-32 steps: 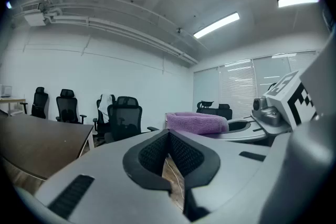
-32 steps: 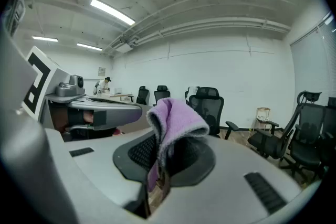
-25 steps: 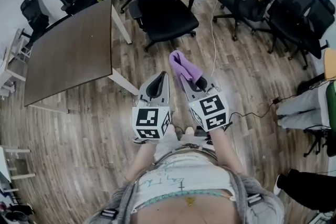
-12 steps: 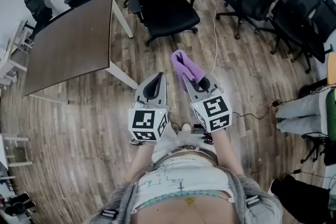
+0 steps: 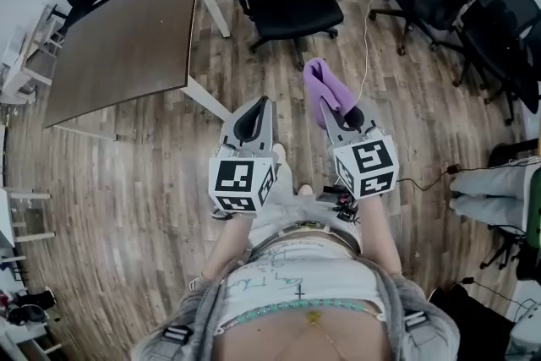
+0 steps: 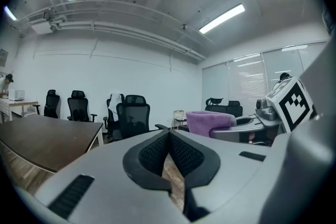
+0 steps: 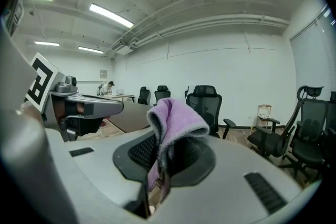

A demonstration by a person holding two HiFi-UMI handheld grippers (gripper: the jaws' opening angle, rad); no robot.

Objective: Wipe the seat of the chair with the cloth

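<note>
A purple cloth (image 5: 325,90) is pinched in my right gripper (image 5: 336,111), which is shut on it; the cloth (image 7: 173,120) sticks up and folds over above the jaws. My left gripper (image 5: 256,112) is shut with nothing between its fingers, held beside the right one at waist height. The nearest black mesh office chair (image 5: 292,2) stands ahead on the wooden floor, its seat bare, a good step beyond both grippers. The same chair (image 7: 206,107) shows straight ahead in the right gripper view, and the chair (image 6: 132,117) also in the left gripper view.
A brown table (image 5: 118,46) with white legs stands to the left of the chair. Several more black office chairs (image 5: 439,0) stand at the right and along the back wall. A white cable (image 5: 365,38) runs over the floor right of the chair. A seated person's legs (image 5: 494,186) are at far right.
The person has walked forward: the chair and table have come nearer in the head view. Both grippers keep the same pose, the right one still holding the cloth.
</note>
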